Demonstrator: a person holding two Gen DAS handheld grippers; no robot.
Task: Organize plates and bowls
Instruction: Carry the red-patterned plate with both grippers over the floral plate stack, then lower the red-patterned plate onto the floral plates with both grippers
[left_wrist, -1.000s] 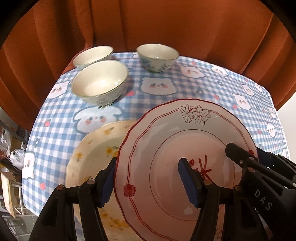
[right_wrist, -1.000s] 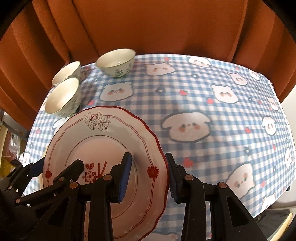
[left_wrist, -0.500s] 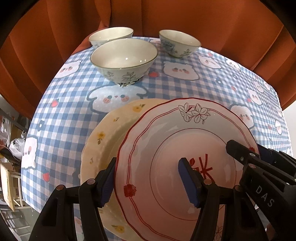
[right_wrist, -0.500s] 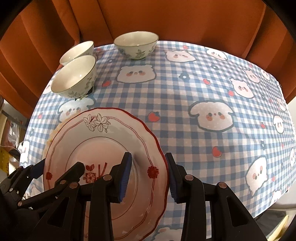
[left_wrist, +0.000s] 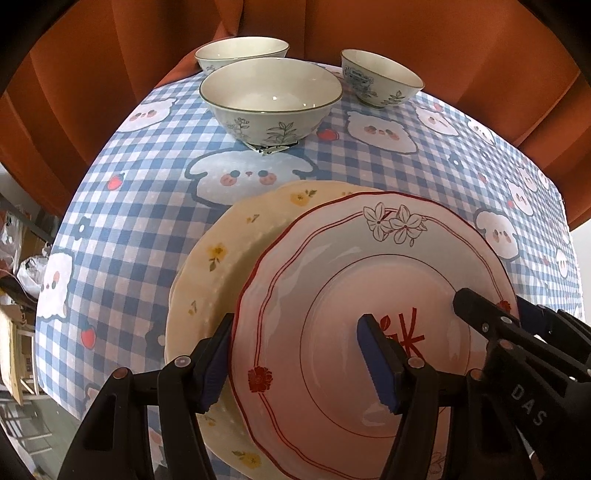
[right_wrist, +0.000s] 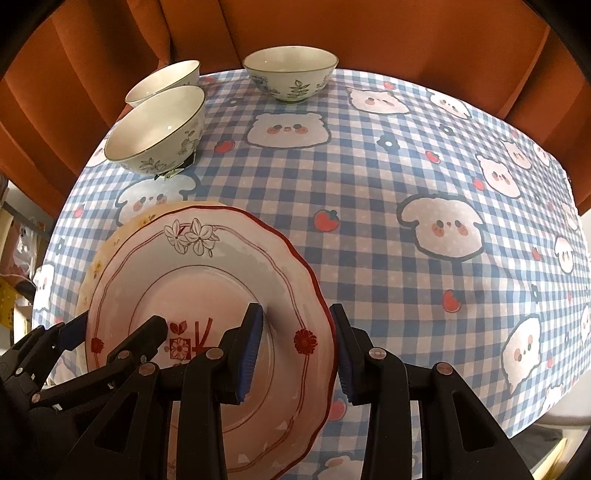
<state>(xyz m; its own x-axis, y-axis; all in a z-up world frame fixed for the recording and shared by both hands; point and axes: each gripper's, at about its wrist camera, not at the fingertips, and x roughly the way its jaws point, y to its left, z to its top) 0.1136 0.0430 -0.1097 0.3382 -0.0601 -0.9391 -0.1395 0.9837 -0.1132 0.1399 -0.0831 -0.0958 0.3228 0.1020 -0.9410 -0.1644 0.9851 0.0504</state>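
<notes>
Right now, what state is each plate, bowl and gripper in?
Red-rimmed plate: held at opposite rims by both grippers, over the yellow plate.
Yellow floral plate: flat on the tablecloth, partly covered.
Near bowl: upright, empty.
Far-left bowl: upright, behind the near bowl.
Blue-patterned bowl: upright, standing apart.
Left gripper: shut on the plate's left rim.
Right gripper: shut on its right rim.

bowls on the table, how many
3. One bowl stands nearest, just beyond the yellow plate; a second bowl sits right behind it by the curtain; a third bowl stands apart to the right. None looks hidden.
</notes>
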